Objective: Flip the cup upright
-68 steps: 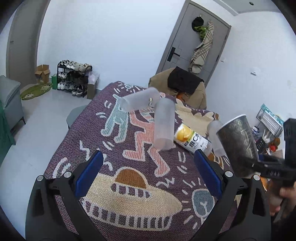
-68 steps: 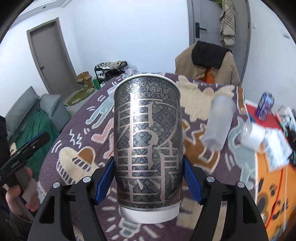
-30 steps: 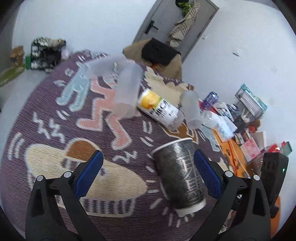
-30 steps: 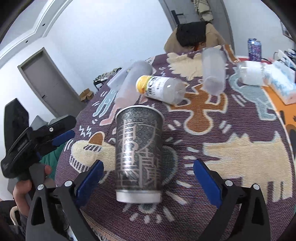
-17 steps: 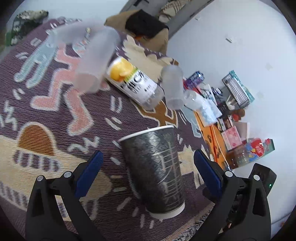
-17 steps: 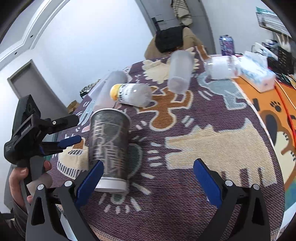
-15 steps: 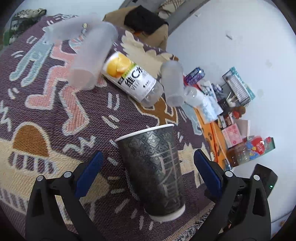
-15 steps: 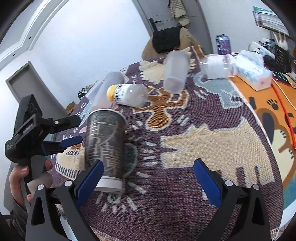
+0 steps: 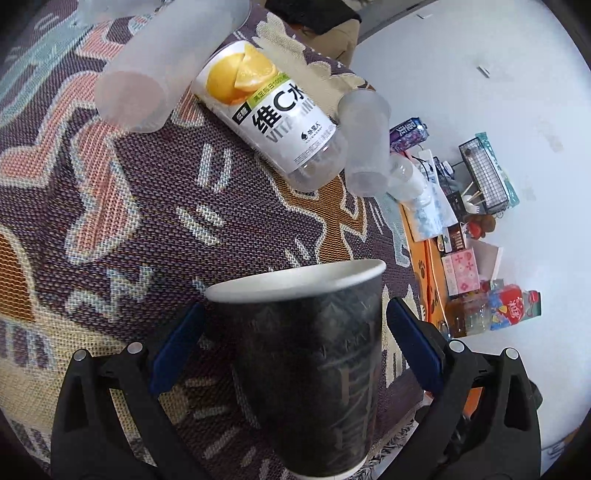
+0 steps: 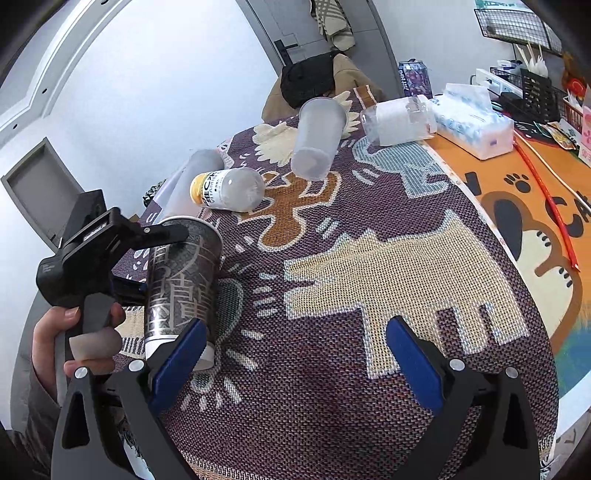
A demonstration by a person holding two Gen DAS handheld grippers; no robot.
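Observation:
A dark patterned paper cup [image 9: 314,365] stands upright, rim up, on the woven tablecloth [image 9: 155,221]. My left gripper [image 9: 295,354] is open, its blue pads on either side of the cup with small gaps. In the right wrist view the cup [image 10: 181,284] stands at the left, with the left gripper's fingers [image 10: 162,234] around it. My right gripper [image 10: 291,363] is open and empty, to the right of the cup and apart from it.
A vitamin drink bottle [image 9: 273,110] and frosted plastic cups [image 9: 166,62] [image 10: 317,136] lie on their sides farther back. A tissue pack [image 10: 472,125], a drink can [image 10: 413,77] and wire racks [image 10: 517,22] sit at the right on an orange mat [image 10: 535,192].
The right gripper let go of the cup and drew back to the right. The left gripper moved in until its open fingers came around the standing cup.

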